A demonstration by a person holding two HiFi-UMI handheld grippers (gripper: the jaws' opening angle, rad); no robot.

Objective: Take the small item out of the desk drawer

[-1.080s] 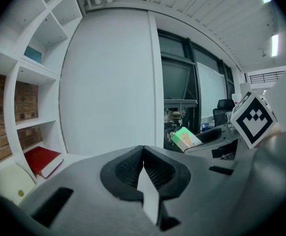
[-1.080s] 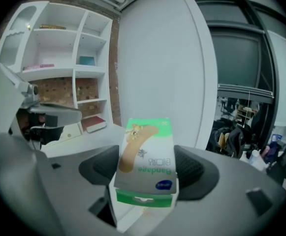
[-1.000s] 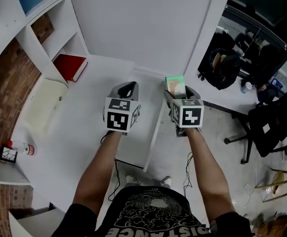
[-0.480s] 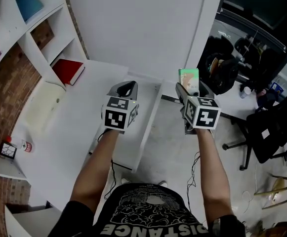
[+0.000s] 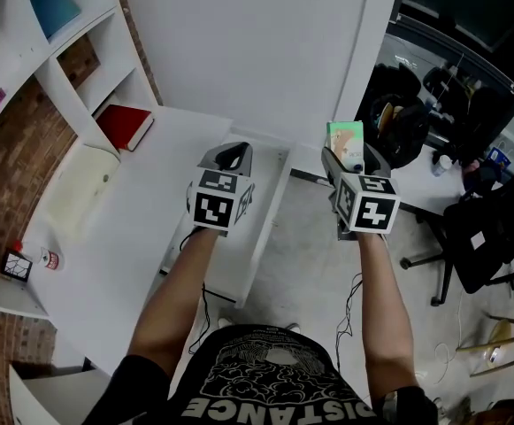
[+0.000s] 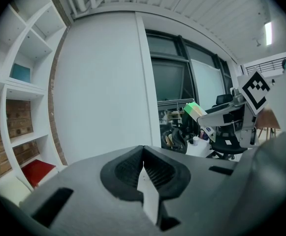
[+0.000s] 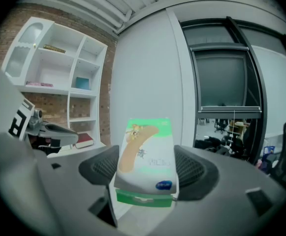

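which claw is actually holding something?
The right claw: it's shut on a green-and-white box. The left claw is shut with nothing between its pads.

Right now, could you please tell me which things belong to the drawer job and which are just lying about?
Job:
- small green and white box, gripped in the right claw
- white desk
- left claw, shut, empty

Lying about:
- red book in the shelf unit
- black chair
- black bag

Small green-white box (image 5: 344, 142) — upright in right gripper (image 5: 352, 162)
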